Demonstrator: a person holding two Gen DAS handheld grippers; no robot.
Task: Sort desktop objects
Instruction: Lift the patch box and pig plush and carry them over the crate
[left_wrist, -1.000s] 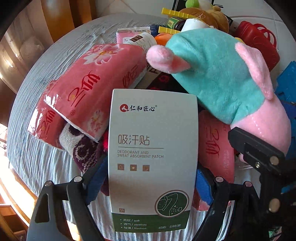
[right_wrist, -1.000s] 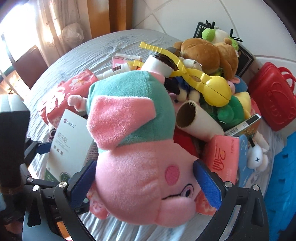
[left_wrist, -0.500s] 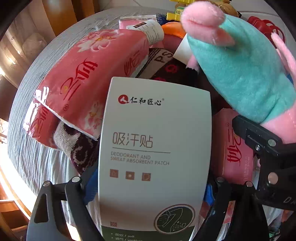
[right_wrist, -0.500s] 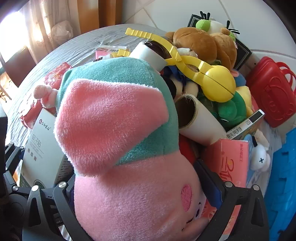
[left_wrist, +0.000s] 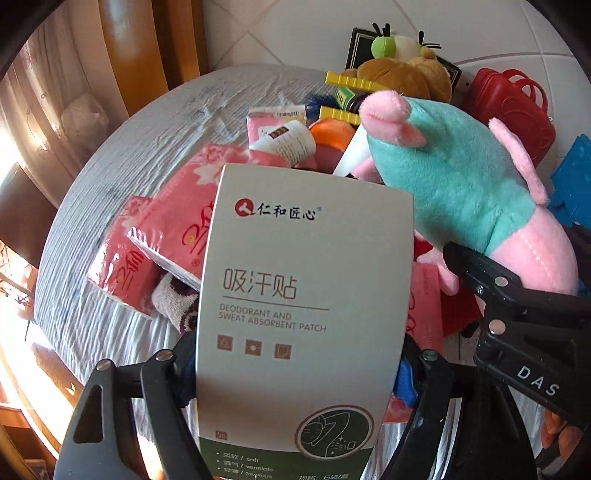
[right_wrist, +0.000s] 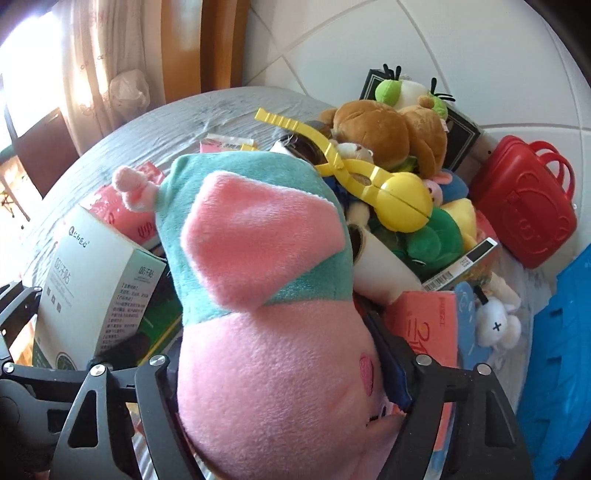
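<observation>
The left gripper (left_wrist: 295, 373) is clamped on a white and green sweat patch box (left_wrist: 295, 314), its jaws having just closed further, with the box standing up between the blue pads and filling the near view. To its right, the right gripper (right_wrist: 280, 373) grasps a pink plush pig (right_wrist: 273, 354) by the head; its jaws have likewise just been closing, and the toy bulges between them, its teal-clad body and pink ear rising ahead of the fingers. Just beyond the left gripper, behind the box, lie red tissue packs (left_wrist: 173, 229) and a dark patterned sock (left_wrist: 177, 299) on the grey-clothed surface (left_wrist: 122, 166). Ahead and right of the right gripper sit another red tissue pack (right_wrist: 428, 325), a cardboard tube (right_wrist: 380, 269) and a small white plush (right_wrist: 498, 325). Farther on, yellow plastic tongs (right_wrist: 369, 184) rest over a heap of toys, with a brown plush bear (right_wrist: 384, 136) behind them and a red toy case (right_wrist: 524, 206) at the far right.
</observation>
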